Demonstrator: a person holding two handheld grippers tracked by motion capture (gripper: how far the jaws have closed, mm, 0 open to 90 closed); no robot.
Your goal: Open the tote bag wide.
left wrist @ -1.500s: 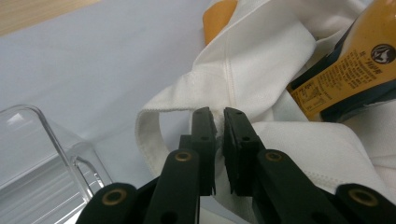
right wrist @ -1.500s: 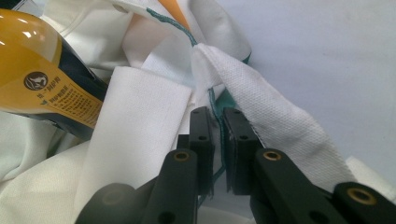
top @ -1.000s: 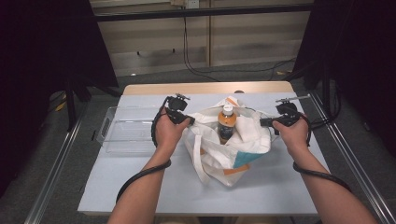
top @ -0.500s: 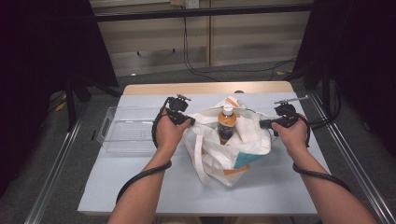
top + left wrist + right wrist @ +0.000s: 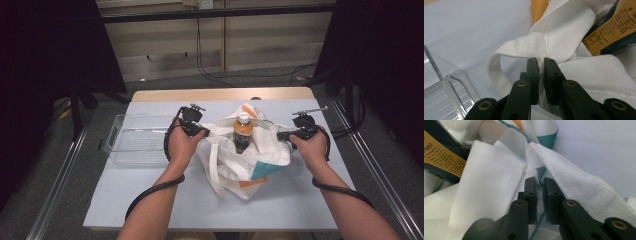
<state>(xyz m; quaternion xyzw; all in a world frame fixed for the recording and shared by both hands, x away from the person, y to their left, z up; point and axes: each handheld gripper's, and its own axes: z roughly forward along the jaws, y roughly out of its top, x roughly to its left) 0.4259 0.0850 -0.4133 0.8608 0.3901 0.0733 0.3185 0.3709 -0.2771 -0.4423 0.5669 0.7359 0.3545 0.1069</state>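
Dark curtains and a slatted wall behind; pale grey bench [image 5: 150,200] below, seen from high up. At centre, white cloth tote bag with teal and orange patches [image 5: 252,162], mouth pulled wide. Upright inside it, orange-labelled drink bottle with white cap [image 5: 242,132], neck rising clear of the rim. At nine o'clock from the bag, clear plastic tray [image 5: 132,145], just beside the left hand, nothing visible in it.

Left tool [image 5: 200,131] at the bag's nine o'clock edge, jaws nearly together, pinching the white hem beside a handle loop [image 5: 496,68]; cloth visibly caught between the black pads [image 5: 532,71] in the left gripper view. Right tool [image 5: 282,135] at the three o'clock edge, likewise narrowed onto a fold of rim with teal stitching, fabric trapped between its pads [image 5: 531,191] in the right gripper view.

Opposite grips, drawn apart: probably to keep the mouth taut and open, so the bottle stands free of slack cloth. Could equally serve to lift or settle the bag with the load centred. Thin hem, narrow bite on both sides; a slip on either side likely to let the opening collapse onto the bottle.
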